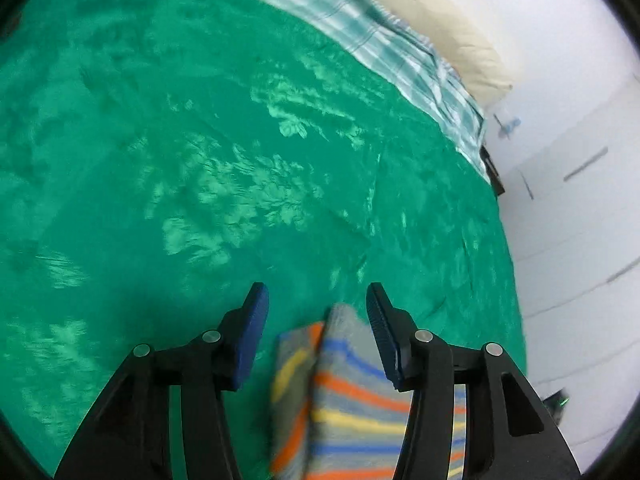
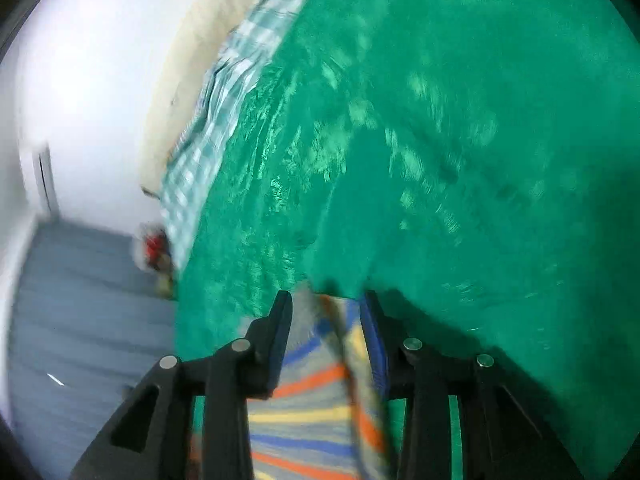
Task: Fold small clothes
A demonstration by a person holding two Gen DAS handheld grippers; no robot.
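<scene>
**Striped garment lies between both grippers on the green bedspread**

The small grey knit garment with orange, yellow and blue stripes (image 1: 352,400) lies on the glossy green patterned bedspread (image 1: 200,160), one part doubled over itself, so a fold looks under way. The left gripper (image 1: 318,300) stands with jaws spread, one blue pad at the garment's edge, gripping nothing. The right gripper (image 2: 326,308) straddles a raised ridge of the cloth; its jaws look parted, though blur leaves contact uncertain.

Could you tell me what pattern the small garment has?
Grey knit garment with orange, yellow, blue stripes; clearest in left wrist view.
</scene>
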